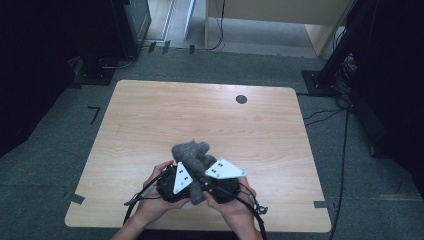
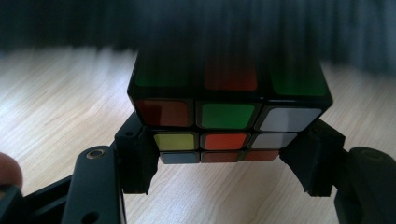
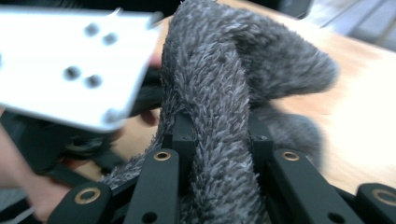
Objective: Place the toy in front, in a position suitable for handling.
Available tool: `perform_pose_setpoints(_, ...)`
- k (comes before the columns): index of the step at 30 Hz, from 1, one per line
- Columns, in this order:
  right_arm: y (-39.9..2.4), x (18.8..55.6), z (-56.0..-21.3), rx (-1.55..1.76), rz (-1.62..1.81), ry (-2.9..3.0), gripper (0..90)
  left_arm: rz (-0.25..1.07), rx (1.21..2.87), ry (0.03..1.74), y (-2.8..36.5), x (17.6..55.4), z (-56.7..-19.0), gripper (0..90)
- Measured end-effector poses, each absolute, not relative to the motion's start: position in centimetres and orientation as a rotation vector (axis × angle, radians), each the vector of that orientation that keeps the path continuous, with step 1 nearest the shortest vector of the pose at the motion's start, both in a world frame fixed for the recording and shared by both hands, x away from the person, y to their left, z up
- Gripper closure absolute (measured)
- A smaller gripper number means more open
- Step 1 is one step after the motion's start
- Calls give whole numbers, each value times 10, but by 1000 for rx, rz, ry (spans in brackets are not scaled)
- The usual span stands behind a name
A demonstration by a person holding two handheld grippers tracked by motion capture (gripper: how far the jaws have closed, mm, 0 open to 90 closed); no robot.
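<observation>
left gripper (image 2: 229,154) clamped on a black puzzle cube w/ coloured stickers (image 2: 229,114), held just above the light wood table (image 1: 150,120). right gripper (image 3: 219,135) pinches a fuzzy dark grey cloth (image 3: 224,84), bunched btwn both hands near the table's front edge.

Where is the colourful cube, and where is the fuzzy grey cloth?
cube (image 2: 226,115), left gripper view, on its green middle sticker.
cloth (image 3: 219,88), right gripper view, on the thick fold above the fingers.
</observation>
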State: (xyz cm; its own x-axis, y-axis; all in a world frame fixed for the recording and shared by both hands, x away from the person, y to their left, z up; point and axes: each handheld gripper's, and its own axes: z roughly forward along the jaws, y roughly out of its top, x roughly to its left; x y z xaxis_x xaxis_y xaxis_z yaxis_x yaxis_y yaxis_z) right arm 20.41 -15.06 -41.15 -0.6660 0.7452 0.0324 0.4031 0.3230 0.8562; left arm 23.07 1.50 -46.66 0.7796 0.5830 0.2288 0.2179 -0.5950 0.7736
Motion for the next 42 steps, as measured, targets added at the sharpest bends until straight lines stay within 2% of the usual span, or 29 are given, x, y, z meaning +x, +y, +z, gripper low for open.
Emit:
perform_pose_setpoints(4, -152, 208, -418, 1030, 1306, 2220, 728, 591, 2182, 594, 19, 231, -465, 346)
perform_pose_setpoints(15, -201, 222, -410, 1196, 1196, 2075, 741, 571, 2179, 589, 22, 235, -467, 346)
perform_pose_setpoints(19, -181, 210, -400, 1097, 1376, 2145, 739, 597, 2159, 577, 21, 233, -465, 345)
perform_pose_setpoints(24, -154, 205, -405, 1004, 1337, 2239, 738, 628, 2121, 563, 21, 228, -462, 345)
perform_pose_setpoints(37, -201, 221, -406, 1195, 1279, 2078, 739, 609, 2142, 558, 23, 232, -465, 346)
perform_pose_setpoints(42, -178, 208, -398, 1077, 1405, 2156, 736, 608, 2147, 557, 21, 233, -465, 345)
